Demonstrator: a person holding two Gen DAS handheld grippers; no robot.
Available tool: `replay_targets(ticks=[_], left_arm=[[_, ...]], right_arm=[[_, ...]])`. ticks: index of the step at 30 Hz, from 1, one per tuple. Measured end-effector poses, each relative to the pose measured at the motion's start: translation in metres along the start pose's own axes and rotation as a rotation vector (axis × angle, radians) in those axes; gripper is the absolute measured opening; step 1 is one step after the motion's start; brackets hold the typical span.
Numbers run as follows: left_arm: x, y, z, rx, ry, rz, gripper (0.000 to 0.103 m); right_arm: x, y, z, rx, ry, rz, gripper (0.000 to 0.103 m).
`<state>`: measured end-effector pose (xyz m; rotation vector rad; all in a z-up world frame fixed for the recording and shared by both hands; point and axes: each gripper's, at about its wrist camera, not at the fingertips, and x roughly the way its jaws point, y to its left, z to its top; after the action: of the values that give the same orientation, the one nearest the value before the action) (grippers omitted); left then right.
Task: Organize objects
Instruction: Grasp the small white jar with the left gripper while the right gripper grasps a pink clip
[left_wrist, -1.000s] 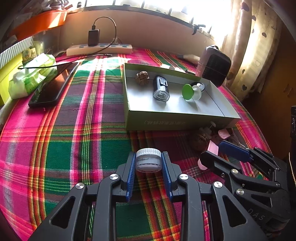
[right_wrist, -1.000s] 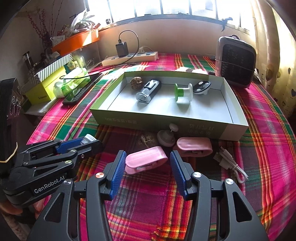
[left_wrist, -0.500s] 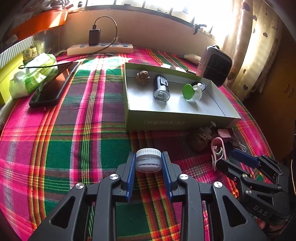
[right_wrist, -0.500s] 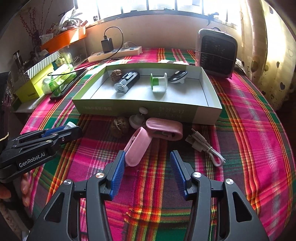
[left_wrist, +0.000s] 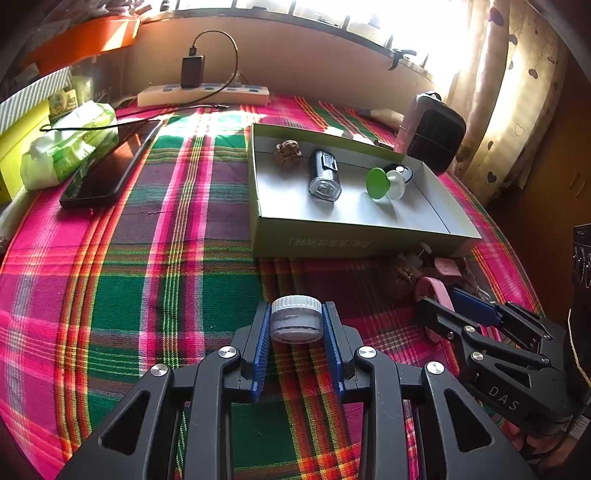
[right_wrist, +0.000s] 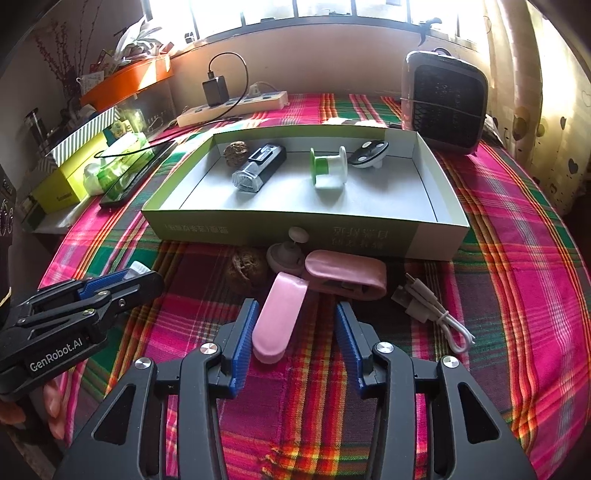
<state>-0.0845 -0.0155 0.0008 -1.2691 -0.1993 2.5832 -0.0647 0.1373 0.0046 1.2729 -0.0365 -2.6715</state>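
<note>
My left gripper (left_wrist: 296, 325) is shut on a small clear jar with a white lid (left_wrist: 296, 319), held above the plaid cloth. My right gripper (right_wrist: 294, 321) is open around a pink clip (right_wrist: 279, 316) that lies on the cloth close to its left finger. A second pink piece (right_wrist: 347, 274), a round knob (right_wrist: 286, 254), a walnut (right_wrist: 248, 264) and a white cable (right_wrist: 432, 310) lie in front of the green box (right_wrist: 369, 236). The box holds a walnut (right_wrist: 235, 151), a bike light (right_wrist: 260, 168), a green spool (right_wrist: 328, 168) and a black-and-white disc (right_wrist: 369, 152).
A black heater (right_wrist: 445, 105) stands behind the box on the right. A power strip with charger (right_wrist: 232, 103) lies at the back. A black tablet (left_wrist: 110, 162), a tissue pack (left_wrist: 66, 146) and yellow boxes (right_wrist: 70, 181) sit at the left edge.
The pink clip turned from crosswise to lengthwise between my open right fingers, and the right gripper pulled back, then came forward around it. The left gripper kept still with the jar.
</note>
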Motion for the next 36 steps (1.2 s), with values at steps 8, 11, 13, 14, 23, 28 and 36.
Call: replay_targets(ticks=[8, 11, 13, 14, 23, 28, 36], left_arm=[[-0.001, -0.004, -0.002, 0.009, 0.002, 0.006, 0.026], [0.0, -0.005, -0.001, 0.005, 0.003, 0.012, 0.026], [-0.001, -0.006, -0.002, 0.008, 0.002, 0.017, 0.025], [-0.001, -0.006, -0.002, 0.008, 0.002, 0.017, 0.025], [-0.001, -0.006, -0.002, 0.005, 0.003, 0.018, 0.025], [-0.001, -0.007, -0.002, 0.009, 0.004, 0.016, 0.025], [-0.006, -0.012, -0.001, 0.024, -0.008, 0.013, 0.025]], right_arm=[[-0.001, -0.003, -0.001, -0.026, 0.002, -0.005, 0.025], [0.0, -0.003, 0.0, -0.028, 0.003, 0.009, 0.019], [0.0, -0.002, -0.001, -0.035, 0.003, 0.017, 0.019], [0.0, -0.002, -0.001, -0.037, 0.003, 0.021, 0.019], [-0.002, -0.001, -0.002, -0.04, 0.001, 0.037, 0.019], [-0.003, -0.001, -0.002, -0.045, -0.006, 0.042, 0.019], [-0.007, 0.0, -0.001, -0.05, -0.019, 0.056, 0.019]])
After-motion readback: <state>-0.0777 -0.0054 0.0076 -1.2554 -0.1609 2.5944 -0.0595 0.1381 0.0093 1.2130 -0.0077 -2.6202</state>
